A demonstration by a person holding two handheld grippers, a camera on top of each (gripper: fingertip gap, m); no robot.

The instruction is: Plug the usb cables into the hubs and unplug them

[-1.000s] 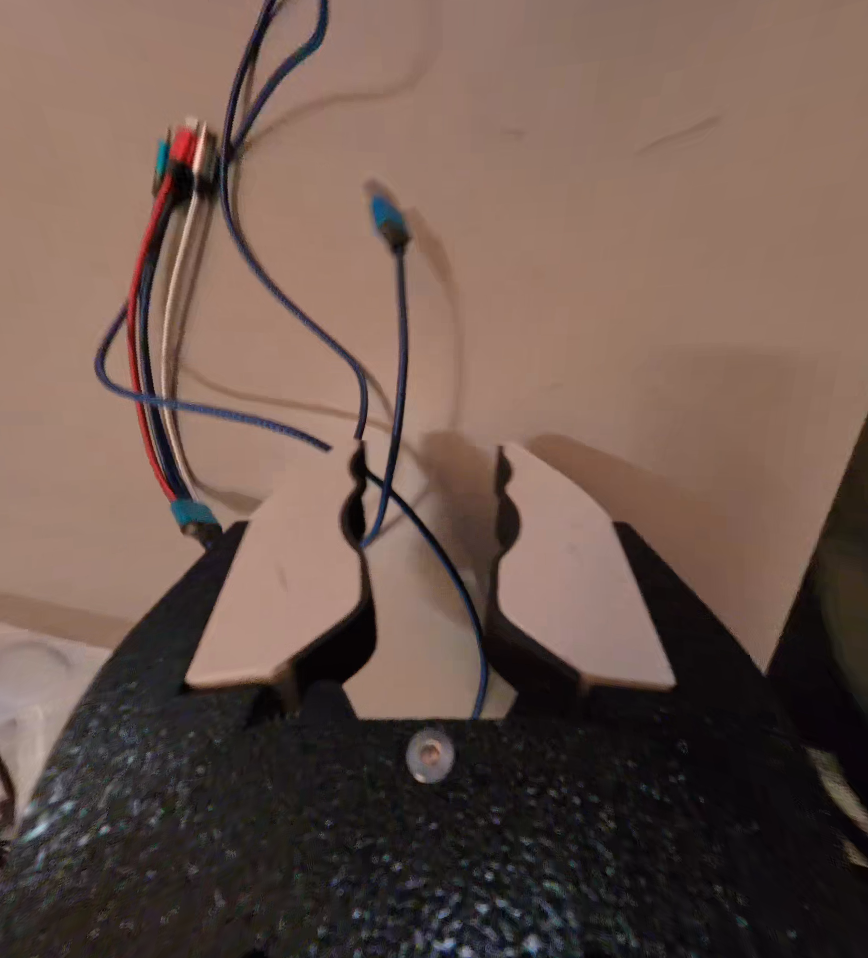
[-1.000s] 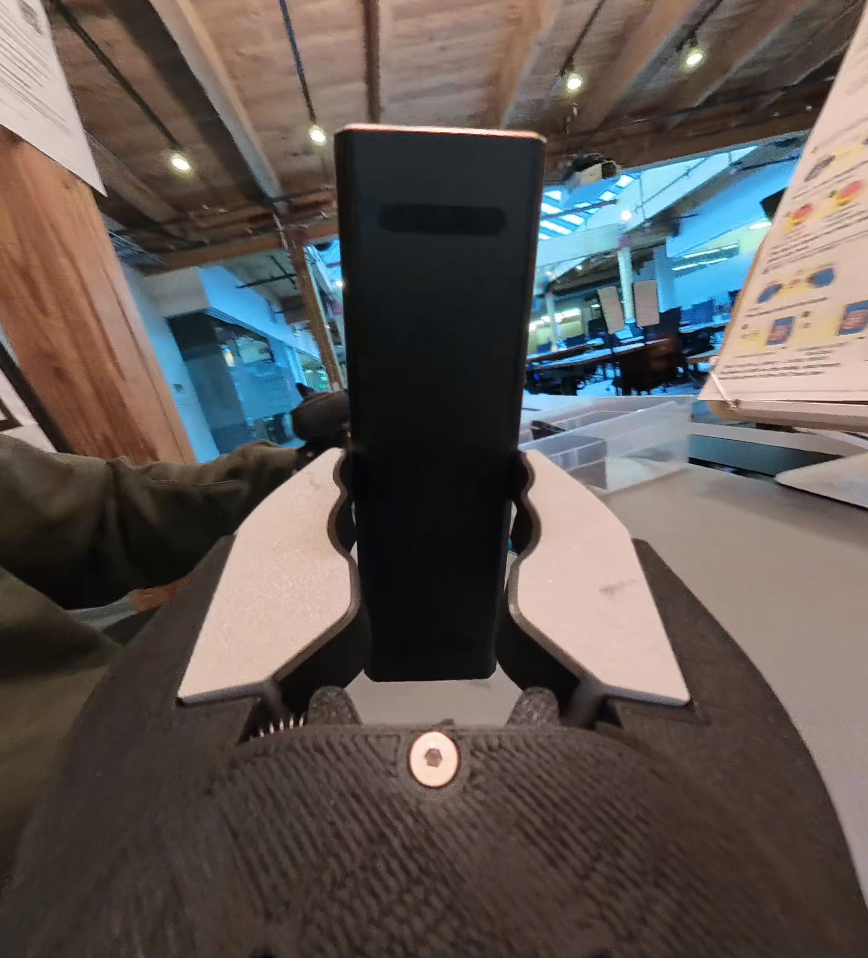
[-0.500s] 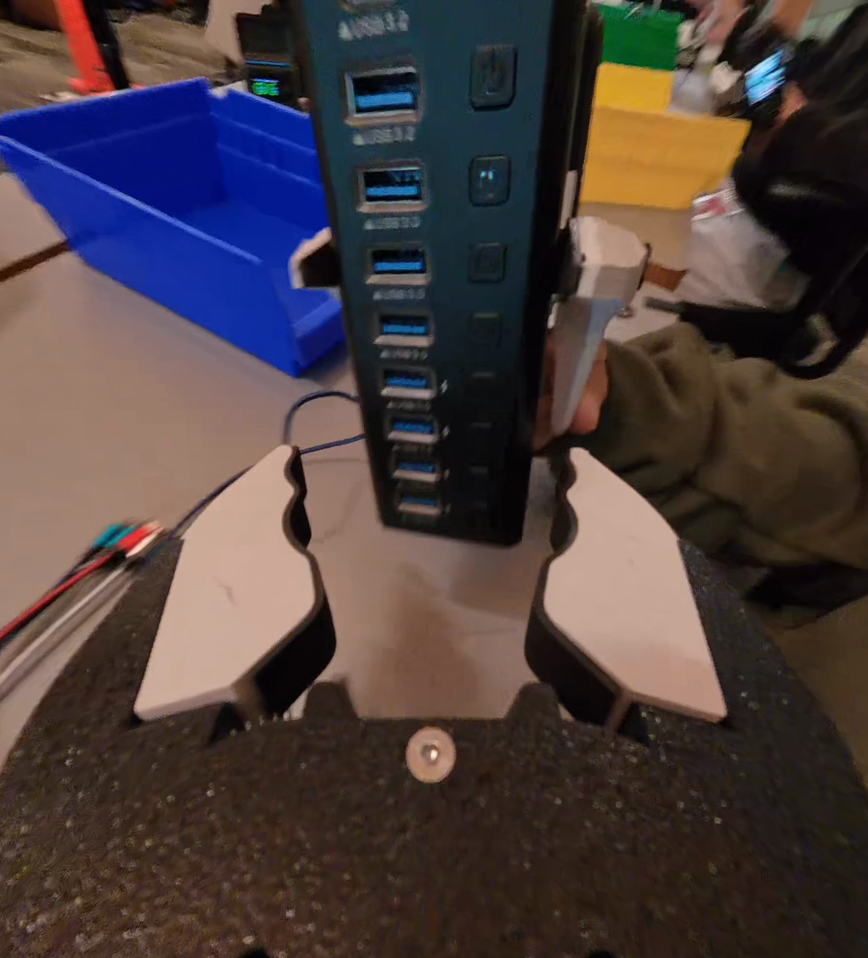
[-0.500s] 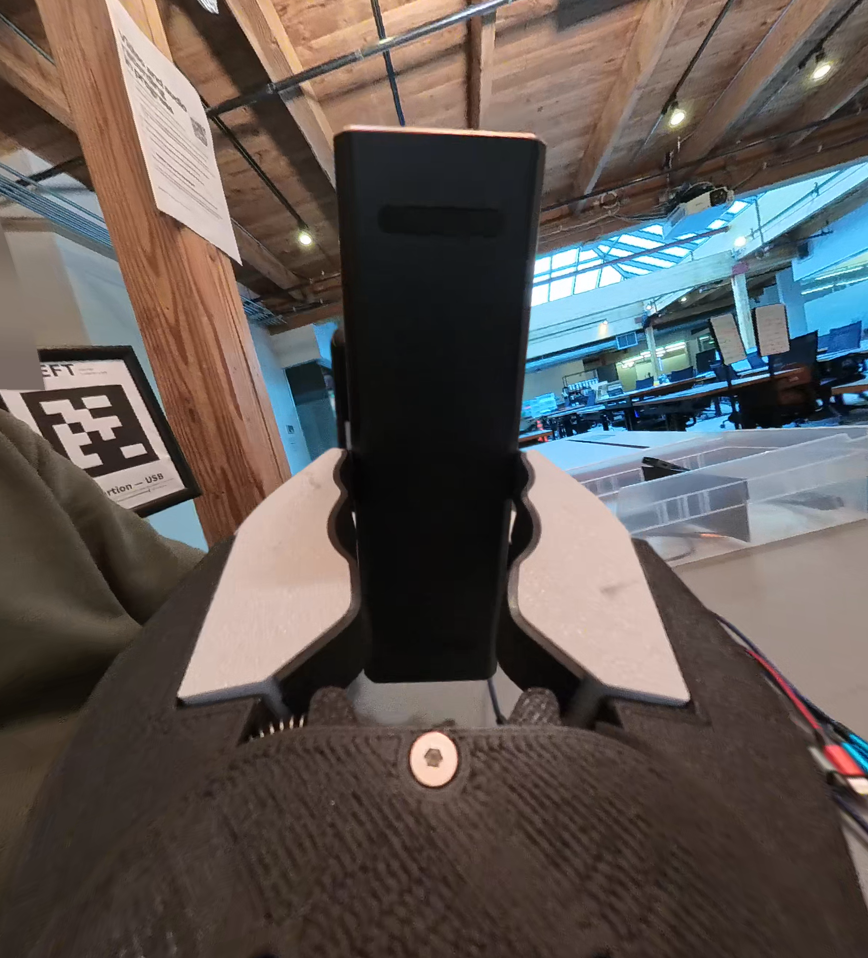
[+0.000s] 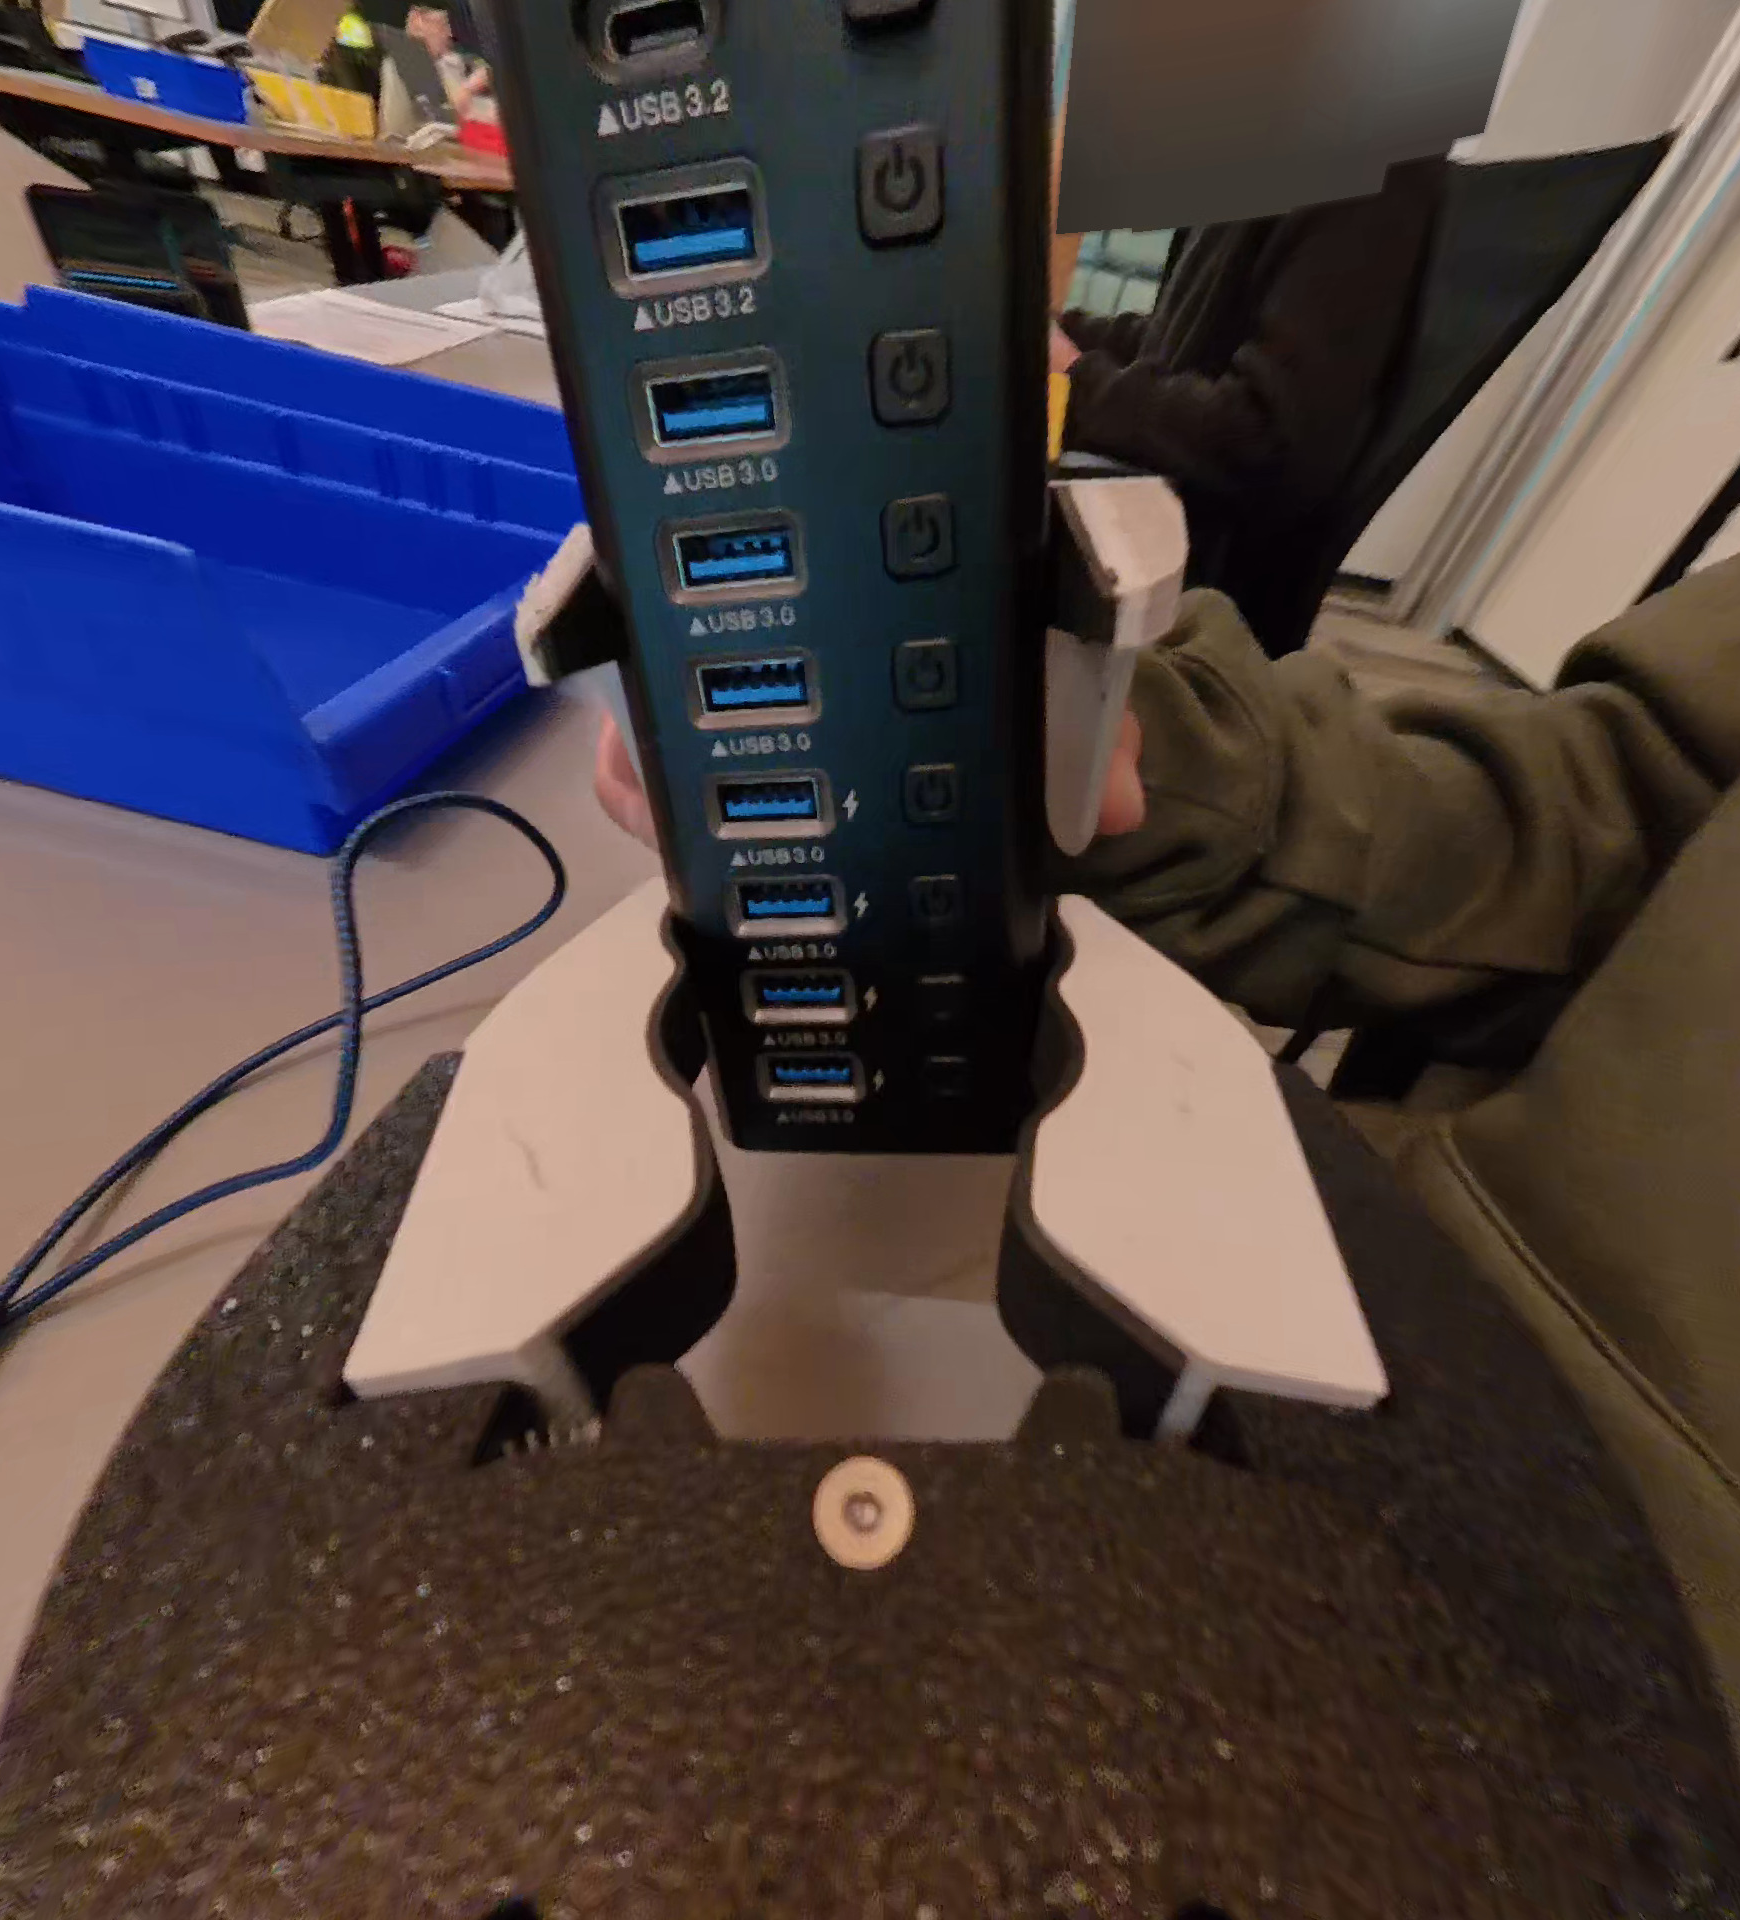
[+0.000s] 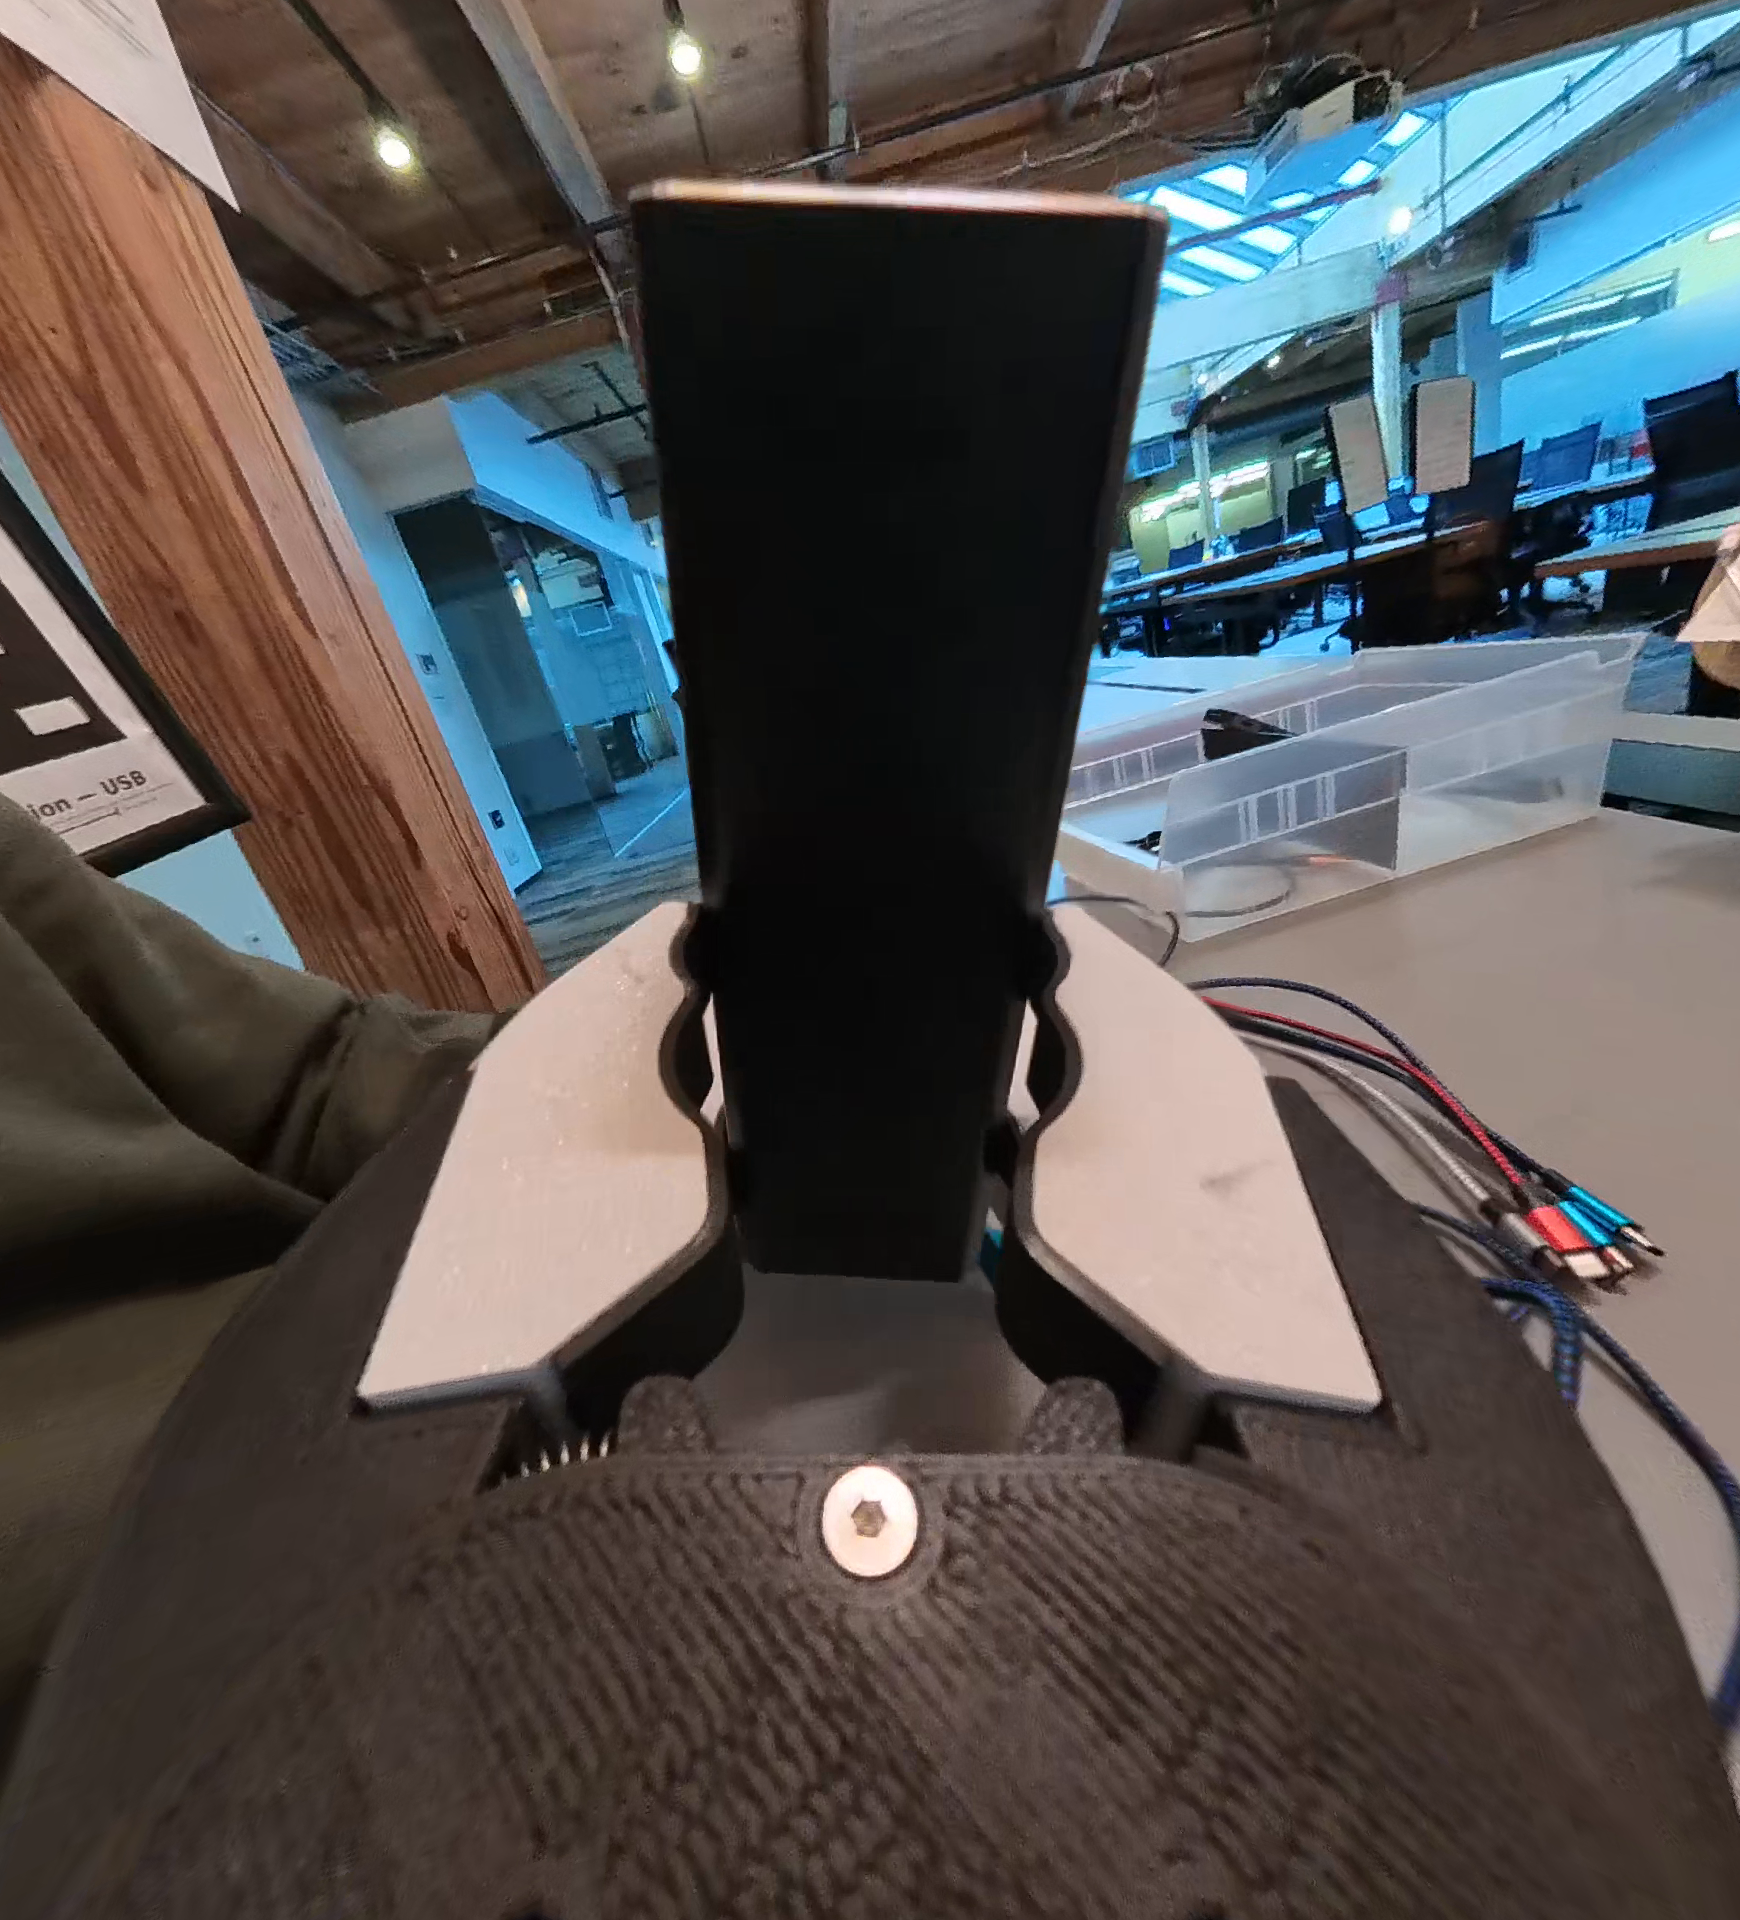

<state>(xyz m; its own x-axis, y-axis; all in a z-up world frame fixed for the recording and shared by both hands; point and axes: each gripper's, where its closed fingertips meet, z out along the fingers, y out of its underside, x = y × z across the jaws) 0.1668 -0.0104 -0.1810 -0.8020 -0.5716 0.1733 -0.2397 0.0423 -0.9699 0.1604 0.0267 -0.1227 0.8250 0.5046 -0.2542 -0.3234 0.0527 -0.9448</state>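
Note:
A long black USB hub (image 5: pixel 824 436) stands upright, its row of blue ports facing my left wrist camera. My right gripper (image 6: pixel 866 987) is shut on the hub's lower part, with the hub's plain back (image 6: pixel 887 623) facing its camera; its fingers (image 5: pixel 1115 582) show clamping the hub's middle in the left wrist view. My left gripper (image 5: pixel 861 956) has its jaws against both sides of the hub's bottom end. A blue braided cable (image 5: pixel 346 935) loops on the table to the left. A bundle of cables with red, blue and silver plugs (image 6: pixel 1552 1236) lies on the table to the right.
A blue plastic bin (image 5: pixel 170 582) stands at the table's far left. A clear plastic tray (image 6: pixel 1365 769) sits at the back right. A wooden post (image 6: pixel 222 520) rises on the left. A person's olive sleeve (image 5: pixel 1365 810) is behind the hub.
My left gripper swung up from the cables on the table to the hub, moved in around its bottom end, and its jaws narrowed onto it. The right gripper kept holding the hub.

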